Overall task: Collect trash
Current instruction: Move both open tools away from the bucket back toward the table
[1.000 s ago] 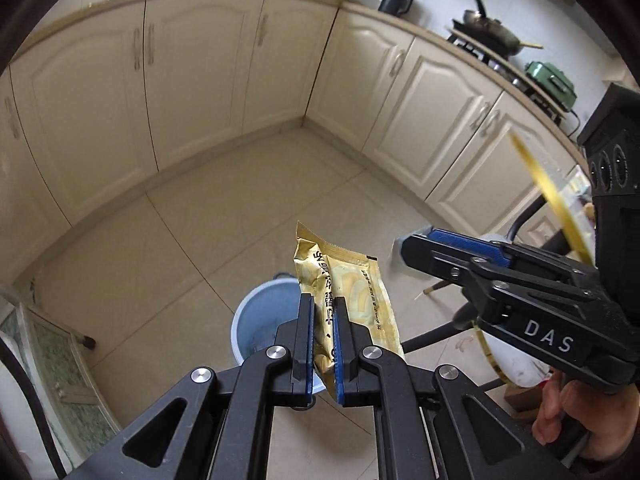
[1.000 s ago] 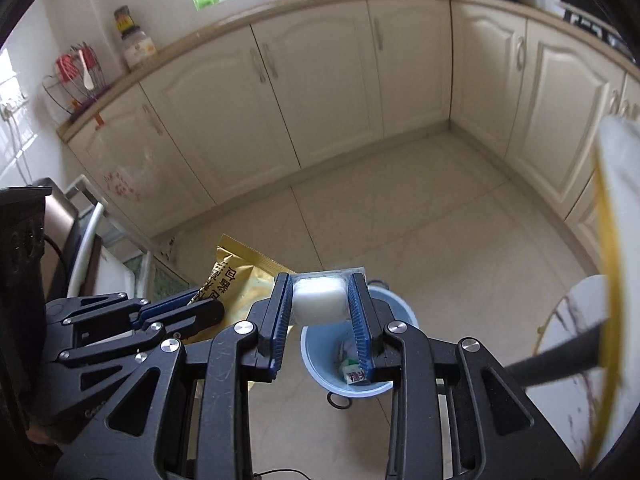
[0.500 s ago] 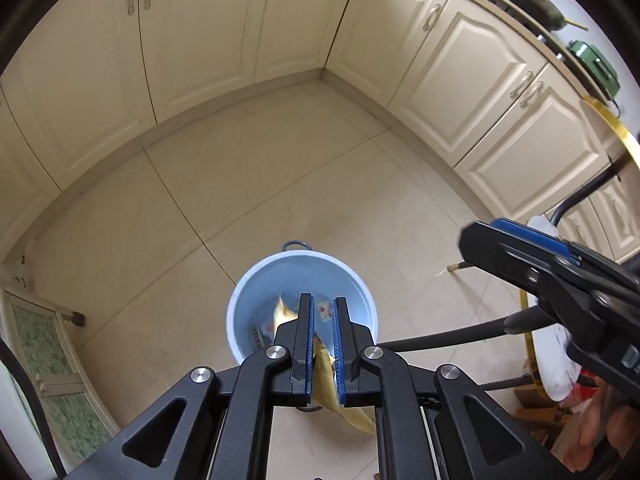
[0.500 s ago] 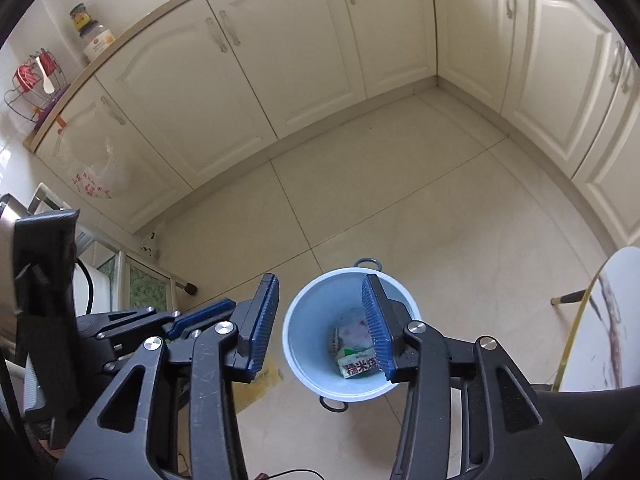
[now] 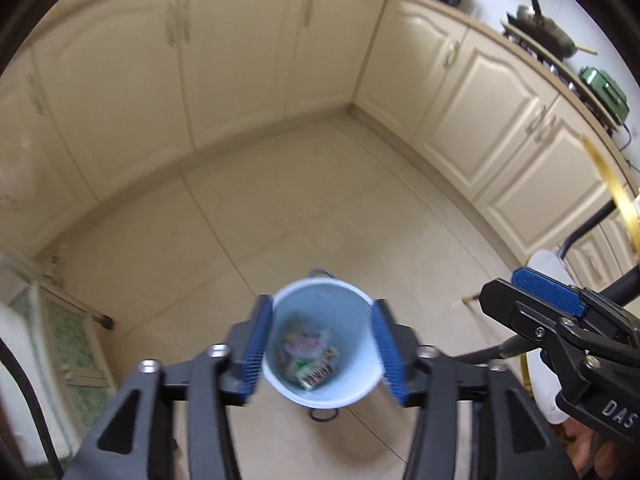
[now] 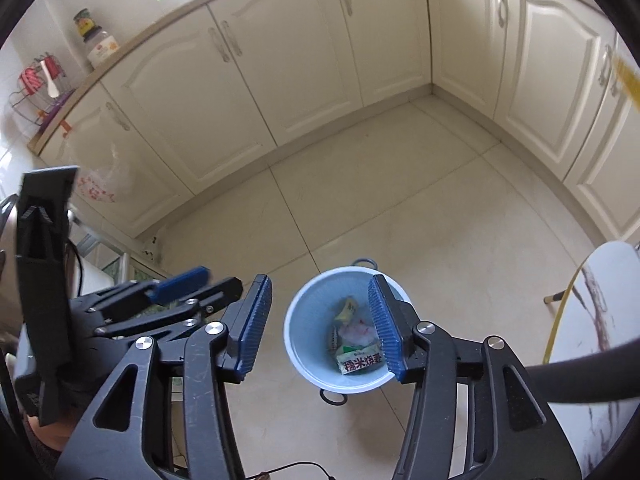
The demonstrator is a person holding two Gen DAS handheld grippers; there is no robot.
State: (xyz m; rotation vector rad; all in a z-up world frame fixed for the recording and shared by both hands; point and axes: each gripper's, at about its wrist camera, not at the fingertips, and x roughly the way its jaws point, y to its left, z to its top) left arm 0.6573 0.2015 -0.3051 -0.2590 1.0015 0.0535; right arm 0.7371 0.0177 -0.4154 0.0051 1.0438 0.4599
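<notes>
Two grippers hang over the kitchen floor, and both stand with their jaws spread wide and nothing between the blue pads. From the left wrist view, the left gripper frames one pale blue bin standing on the tiled floor directly below it; that picture is smeared with motion, so the pads look soft-edged. The right gripper has its right-hand pad over the bin's rim, the bin sitting toward 3 o'clock of the gap between its pads.

One heap of trash lies at the bottom of the bin. I can count about four pieces in the right wrist view: a green-and-white packet with red lettering, a crumpled white piece above it, a small yellow scrap at 12 o'clock of the heap, and a darker strip at its 9 o'clock edge. Two small ring handles stick out of the bin, at 12 and 6 o'clock.

Beyond, cream cabinets run round the corner. At 4 o'clock, one round white table with a yellow edge band shows.
</notes>
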